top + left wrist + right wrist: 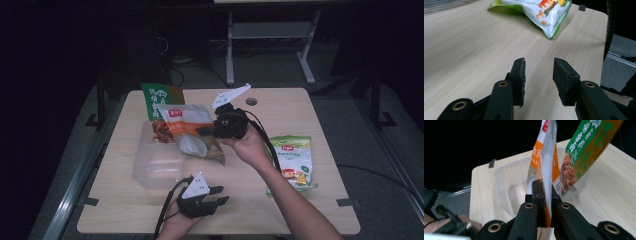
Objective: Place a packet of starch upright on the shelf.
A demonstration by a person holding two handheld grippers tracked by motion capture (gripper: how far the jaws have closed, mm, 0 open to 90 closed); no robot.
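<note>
My right gripper is shut on the edge of an orange-and-white snack bag, held over the clear plastic bin. In the right gripper view the bag hangs edge-on between the jaws, with the bin beyond it. A green snack bag leans in the bin's far end; it is at upper right in the right gripper view. My left gripper rests near the table's front edge, open, nothing between its pads. A green-and-white snack bag lies flat at the right, also ahead of the left gripper.
The light wooden table has bare room at its right rear and front. A small round hole is near the far edge. Beyond the table stand a desk frame's legs on a dark floor.
</note>
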